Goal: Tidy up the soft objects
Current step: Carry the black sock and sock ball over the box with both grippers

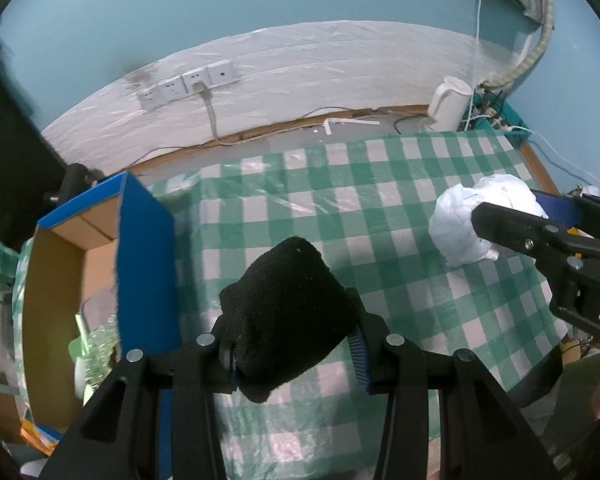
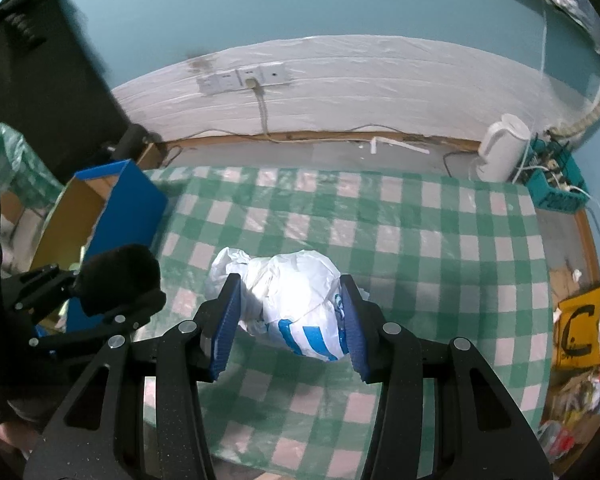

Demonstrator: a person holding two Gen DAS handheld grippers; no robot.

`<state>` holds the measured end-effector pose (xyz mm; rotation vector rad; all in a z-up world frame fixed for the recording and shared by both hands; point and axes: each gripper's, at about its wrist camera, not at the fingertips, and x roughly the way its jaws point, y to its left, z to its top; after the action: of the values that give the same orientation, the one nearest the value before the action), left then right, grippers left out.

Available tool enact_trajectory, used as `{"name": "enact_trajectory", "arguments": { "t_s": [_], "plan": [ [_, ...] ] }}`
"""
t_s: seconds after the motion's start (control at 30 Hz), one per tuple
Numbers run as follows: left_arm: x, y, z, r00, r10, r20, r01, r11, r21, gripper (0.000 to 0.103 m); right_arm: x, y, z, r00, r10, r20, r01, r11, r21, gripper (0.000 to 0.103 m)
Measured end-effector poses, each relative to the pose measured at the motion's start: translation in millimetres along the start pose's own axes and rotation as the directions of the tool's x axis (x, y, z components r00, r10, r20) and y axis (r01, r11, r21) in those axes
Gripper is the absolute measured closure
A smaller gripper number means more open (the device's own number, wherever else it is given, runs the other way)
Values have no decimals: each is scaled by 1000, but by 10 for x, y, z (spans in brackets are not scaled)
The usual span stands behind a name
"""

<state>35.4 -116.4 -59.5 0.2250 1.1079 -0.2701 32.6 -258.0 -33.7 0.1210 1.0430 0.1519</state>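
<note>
Left hand-held gripper: closed around a black foam block, which bulges out past the blue pads and hangs clear of the checked cloth, near the worktop's left edge.

Destination: an open cardboard box with blue sides stands at the worktop's left edge, just beside the foam; it looks like the place where soft things are being gathered, which would explain why the foam is carried on that side.

Right hand-held gripper: its jaws stand wide on either side of a crumpled white plastic bag with blue stripes; the right pad seems to touch the bag, the left shows a gap, so no squeeze is evident.

Bag position: it rests on the cloth toward the worktop's right side, well apart from the box.

Step in hand: by these views, the foam is about to be dropped in while the bag is lined up for a grasp.

Handling: the bag is likely to crush and slip, so a deep bite seems wise.

Background: a white kettle stands at the far right corner, clear of the work.
</note>
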Motion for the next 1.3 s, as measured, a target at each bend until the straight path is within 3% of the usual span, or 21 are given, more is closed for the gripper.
{"name": "enact_trajectory", "arguments": {
  "t_s": [0.63, 1.3],
  "plan": [
    [-462, 768, -281, 996, 67, 52, -61, 991, -121, 60, 40, 905, 78, 997, 80, -12, -80, 989, -125, 56],
    [-420, 1611, -607, 995, 104, 9, -97, 955, -281, 60, 398, 1845, 200, 987, 147, -68, -159, 963, -219, 56]
  ]
}}
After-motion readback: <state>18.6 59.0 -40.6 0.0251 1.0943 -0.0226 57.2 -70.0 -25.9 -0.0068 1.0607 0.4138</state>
